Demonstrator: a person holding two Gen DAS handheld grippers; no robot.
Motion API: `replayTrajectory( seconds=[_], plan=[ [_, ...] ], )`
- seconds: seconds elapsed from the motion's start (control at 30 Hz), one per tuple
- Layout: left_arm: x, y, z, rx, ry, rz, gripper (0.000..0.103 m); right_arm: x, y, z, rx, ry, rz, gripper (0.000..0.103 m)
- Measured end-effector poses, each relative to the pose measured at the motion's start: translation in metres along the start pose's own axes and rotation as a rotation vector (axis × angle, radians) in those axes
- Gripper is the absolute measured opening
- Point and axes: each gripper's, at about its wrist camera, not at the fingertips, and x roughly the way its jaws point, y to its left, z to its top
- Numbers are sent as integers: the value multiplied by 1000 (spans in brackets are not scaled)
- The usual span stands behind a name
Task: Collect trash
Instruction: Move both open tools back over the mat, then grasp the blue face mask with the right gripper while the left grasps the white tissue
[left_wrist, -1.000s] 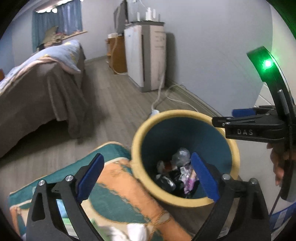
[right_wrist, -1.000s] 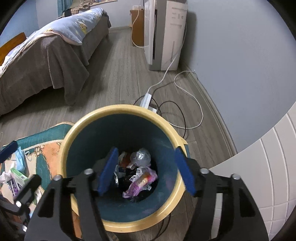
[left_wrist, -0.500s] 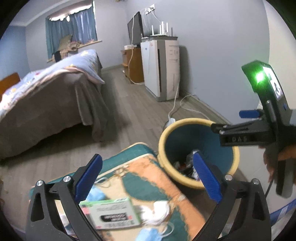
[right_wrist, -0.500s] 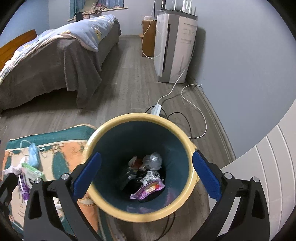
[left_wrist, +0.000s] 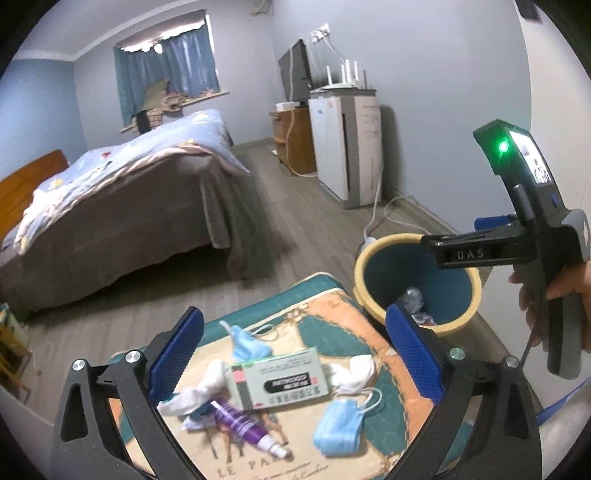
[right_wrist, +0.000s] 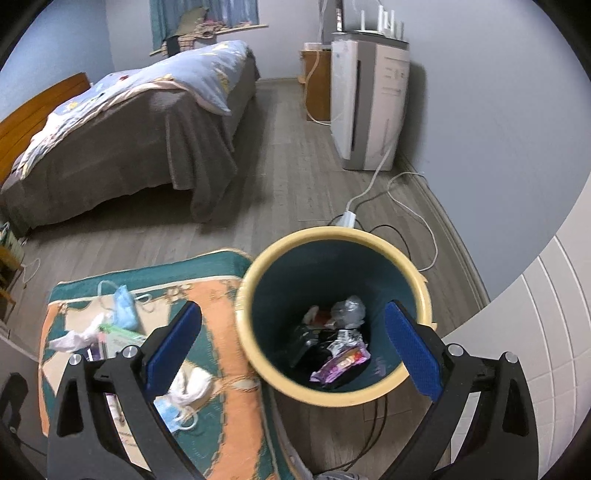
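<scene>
A yellow-rimmed teal trash bin (right_wrist: 334, 236) stands on the floor with wrappers inside; it also shows in the left wrist view (left_wrist: 384, 245). Beside it a patterned mat (left_wrist: 325, 317) carries trash: a green-white box (left_wrist: 280, 380), a purple tube (left_wrist: 243, 424), white tissues (left_wrist: 352, 371), and blue face masks (left_wrist: 338, 424). My left gripper (left_wrist: 293, 358) is open and empty above the box. My right gripper (right_wrist: 291, 343) is open and empty above the bin's left rim.
A bed (left_wrist: 110, 206) fills the left. A white appliance (right_wrist: 369, 107) stands at the wall with a power strip and cables (right_wrist: 347, 218) on the floor behind the bin. A white tiled wall (right_wrist: 535, 350) lies at right.
Both grippers pulled back and up from the bin. The right gripper's jaws opened wide. The left view swung from the bin to the trash on the mat.
</scene>
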Motion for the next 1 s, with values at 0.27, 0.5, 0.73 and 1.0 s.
replayTrajectory(
  seconds=[0.27, 0.5, 0.73, 1.0],
  plan=[
    [-27, 45, -15, -95, 10, 55, 98, -15, 34, -8, -59, -14, 13, 97],
    [-36, 110, -35, -248, 26, 140, 98, -13, 64, -20, -116, 9, 20, 97],
    [-27, 158, -58, -358, 83, 223, 98, -3, 92, -24, -75, 59, 96, 97],
    [-9, 202, -85, -447, 130, 261, 98, 11, 142, -19, -134, 58, 151, 97]
  ],
)
